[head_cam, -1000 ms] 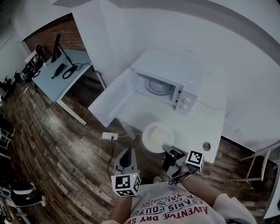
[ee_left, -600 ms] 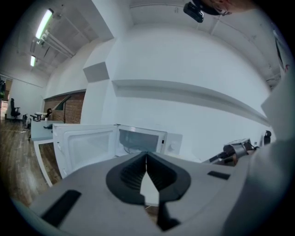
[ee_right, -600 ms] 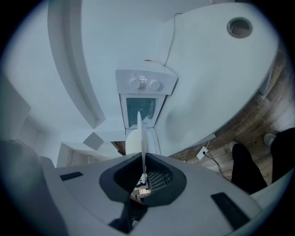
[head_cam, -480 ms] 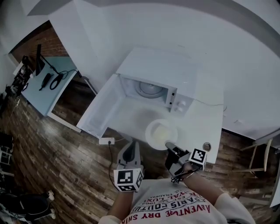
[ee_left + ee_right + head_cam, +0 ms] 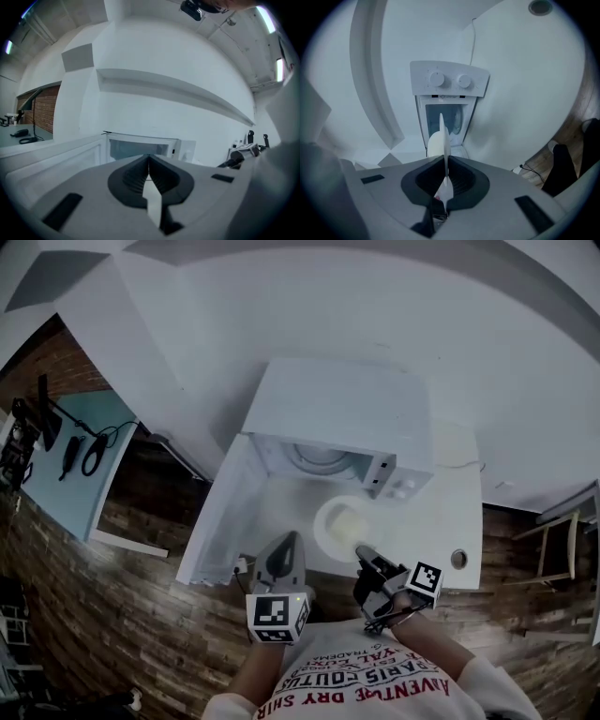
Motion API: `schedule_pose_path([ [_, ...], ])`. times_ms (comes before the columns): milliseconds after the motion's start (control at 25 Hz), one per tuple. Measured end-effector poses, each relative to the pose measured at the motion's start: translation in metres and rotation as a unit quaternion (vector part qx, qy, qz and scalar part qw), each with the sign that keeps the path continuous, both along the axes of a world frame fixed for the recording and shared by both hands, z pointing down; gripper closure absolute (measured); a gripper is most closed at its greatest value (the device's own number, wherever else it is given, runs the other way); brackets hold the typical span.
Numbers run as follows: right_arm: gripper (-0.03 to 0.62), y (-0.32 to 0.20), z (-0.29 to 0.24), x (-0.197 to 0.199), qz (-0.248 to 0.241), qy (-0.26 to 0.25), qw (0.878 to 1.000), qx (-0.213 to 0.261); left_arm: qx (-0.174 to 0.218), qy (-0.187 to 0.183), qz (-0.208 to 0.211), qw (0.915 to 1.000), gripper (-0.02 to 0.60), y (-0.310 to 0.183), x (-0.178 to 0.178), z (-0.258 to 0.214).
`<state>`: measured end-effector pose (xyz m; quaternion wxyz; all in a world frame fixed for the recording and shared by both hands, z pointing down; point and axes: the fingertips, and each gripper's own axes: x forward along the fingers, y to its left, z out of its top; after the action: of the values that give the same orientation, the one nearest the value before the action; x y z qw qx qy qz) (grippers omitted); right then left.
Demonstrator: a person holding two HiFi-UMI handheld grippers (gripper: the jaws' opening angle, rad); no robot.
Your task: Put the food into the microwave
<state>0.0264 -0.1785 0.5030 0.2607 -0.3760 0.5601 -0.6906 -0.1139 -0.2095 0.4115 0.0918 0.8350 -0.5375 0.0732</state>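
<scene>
The white microwave (image 5: 337, 413) stands open on the white table (image 5: 450, 512), its door (image 5: 220, 521) swung out to the left and the glass turntable (image 5: 319, 457) showing inside. My right gripper (image 5: 361, 552) is shut on the near rim of a white plate (image 5: 342, 523) of pale food, held just in front of the cavity. In the right gripper view the plate (image 5: 442, 136) is edge-on between the jaws, with the food (image 5: 435, 143) to its left and the microwave (image 5: 449, 79) beyond. My left gripper (image 5: 286, 540) is shut and empty, pointing at the microwave (image 5: 140, 146).
A small round object (image 5: 458, 559) lies near the table's right front corner. A power strip (image 5: 242, 563) lies on the wooden floor under the door. A blue desk (image 5: 66, 465) with cables stands at the left, a chair (image 5: 562, 531) at the right.
Both grippers have moved in toward the microwave, the right one carrying the plate closer to the open cavity. The left gripper now sits beside the open door.
</scene>
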Motion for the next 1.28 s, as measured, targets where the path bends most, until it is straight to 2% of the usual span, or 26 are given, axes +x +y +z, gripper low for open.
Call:
schedule_pose_path([
  [400, 0.571, -0.049, 0.007, -0.05, 0.078, 0.003, 0.997, -0.01, -0.013, -0.002, 0.096, 0.9953, 0.575, -0.065, -0.032, 0.013],
  [560, 0.571, -0.054, 0.008, -0.051, 0.097, 0.006, 0.995, -0.011, -0.022, 0.005, 0.113, 0.9933, 0.574, -0.074, -0.031, 0.019],
  [720, 0.568, -0.066, 0.01, -0.047, 0.106, 0.015, 0.994, 0.014, -0.034, 0.008, 0.129, 0.991, 0.574, -0.079, -0.025, 0.031],
  [880, 0.568, -0.08, 0.017, -0.045, 0.111, 0.009, 0.993, 0.025, -0.049, 0.013, 0.127, 0.9907, 0.574, -0.091, -0.024, 0.048],
  [1120, 0.568, -0.102, 0.041, -0.044, 0.105, 0.007, 0.994, 0.001, -0.078, 0.004, 0.104, 0.9915, 0.575, -0.105, -0.03, 0.077],
  [1280, 0.568, -0.125, 0.051, -0.043, 0.106, 0.014, 0.994, 0.016, -0.085, -0.005, 0.097, 0.9916, 0.574, -0.116, -0.031, 0.09],
])
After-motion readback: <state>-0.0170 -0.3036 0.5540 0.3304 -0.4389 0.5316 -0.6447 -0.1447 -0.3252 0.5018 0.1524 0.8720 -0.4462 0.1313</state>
